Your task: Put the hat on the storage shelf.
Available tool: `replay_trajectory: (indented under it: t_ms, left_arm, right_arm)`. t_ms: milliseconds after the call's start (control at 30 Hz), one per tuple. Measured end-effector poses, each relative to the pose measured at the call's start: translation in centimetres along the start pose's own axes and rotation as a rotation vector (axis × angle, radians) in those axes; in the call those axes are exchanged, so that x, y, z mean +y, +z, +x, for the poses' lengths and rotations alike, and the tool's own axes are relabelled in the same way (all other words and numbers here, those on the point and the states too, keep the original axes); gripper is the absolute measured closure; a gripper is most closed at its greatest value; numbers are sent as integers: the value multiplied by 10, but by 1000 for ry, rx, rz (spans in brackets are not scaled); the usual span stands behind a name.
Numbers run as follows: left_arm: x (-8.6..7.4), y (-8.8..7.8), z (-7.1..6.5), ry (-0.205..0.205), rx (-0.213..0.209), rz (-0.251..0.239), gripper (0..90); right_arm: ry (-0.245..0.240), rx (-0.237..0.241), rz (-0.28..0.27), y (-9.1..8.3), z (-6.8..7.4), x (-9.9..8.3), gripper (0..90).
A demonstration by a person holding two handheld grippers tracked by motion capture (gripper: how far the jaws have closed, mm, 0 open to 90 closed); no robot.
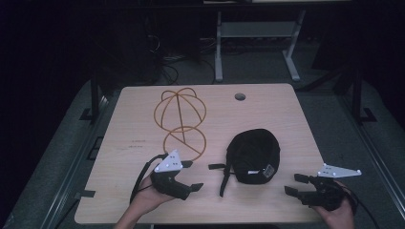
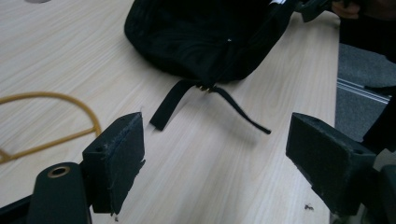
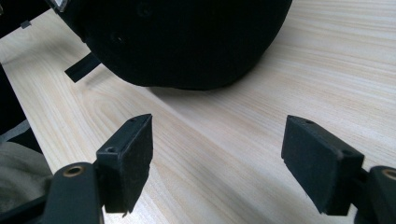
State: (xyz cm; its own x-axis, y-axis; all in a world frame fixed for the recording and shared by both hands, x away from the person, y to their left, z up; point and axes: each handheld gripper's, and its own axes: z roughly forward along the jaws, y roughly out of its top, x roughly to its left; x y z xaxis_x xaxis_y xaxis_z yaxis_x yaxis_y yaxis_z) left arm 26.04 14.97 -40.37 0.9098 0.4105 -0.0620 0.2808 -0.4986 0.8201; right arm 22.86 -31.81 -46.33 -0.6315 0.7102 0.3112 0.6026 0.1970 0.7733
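Black cap [image 1: 253, 155] on the table [image 1: 133, 129], right of centre, both grippers wide open and empty.

Table: light wood, with a round hole [image 1: 240, 97] at 12 o'clock from the cap. High view puts the wire stand [image 1: 180, 121] (gold, dome over ring) at 10 o'clock from the cap, well apart; left gripper view catches just an arc of it [image 2: 51, 119] at 9 o'clock. Cap straps [image 1: 223, 176] trail toward 7 o'clock in the high view; left gripper view resolves them as two separate black strips [image 2: 170, 103] lying flat on the wood. White label on the cap shows in the high view. Left gripper [image 1: 190, 175] sits at 8 o'clock from the cap, jaws spread, nothing between them. Right gripper [image 1: 297, 184] at 4 o'clock, same state; its own view [image 3: 217, 161] shows bare wood between the jaws, cap just ahead.
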Motion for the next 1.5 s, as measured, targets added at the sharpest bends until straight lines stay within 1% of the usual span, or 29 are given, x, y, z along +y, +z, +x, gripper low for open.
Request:
replay_trajectory:
  t_ms: [33,100,267,300,500,567,667,867,933,967,1133,1300,1400,1433,1500]
  left_arm:
    - [2,1,-1,7,-2,1,190]
    - [5,2,-2,4,-6,-4,190]
    - [16,11,-8,33,-39,-2,191]
    - [16,11,-8,33,-39,-2,191]
    - [29,23,-15,60,-78,-8,193]
    - [33,27,-17,67,-92,-3,196]
    - [41,36,-21,87,-107,7,197]
    - [54,51,-27,105,-141,10,213]
    - [57,54,-28,109,-146,15,219]
    - [61,61,-29,118,-153,26,221]
    - [68,75,-30,112,-175,33,231]
    - [75,89,-33,131,-178,63,242]
    - [79,97,-34,143,-181,80,251]
    - [80,99,-34,150,-183,82,261]
    - [82,105,-34,146,-189,91,291]
  right_arm:
    - [0,0,1,0,0,0,245]
    - [-3,1,3,1,0,0,245]
    - [-3,4,5,1,1,0,245]
    - [-3,4,5,1,1,0,245]
    - [-9,8,11,2,1,0,245]
    - [-8,9,10,2,1,0,245]
    - [-7,11,10,2,1,0,245]
    - [-12,14,9,1,2,-1,245]
    - [-12,15,9,1,2,-1,245]
    - [-12,16,8,1,2,-1,245]
    - [-15,19,8,1,1,-1,245]
    - [-8,23,6,0,1,-1,246]
    - [-12,25,6,1,1,-1,246]
    - [-12,26,8,1,1,-1,245]
    - [-14,26,7,1,2,-1,245]
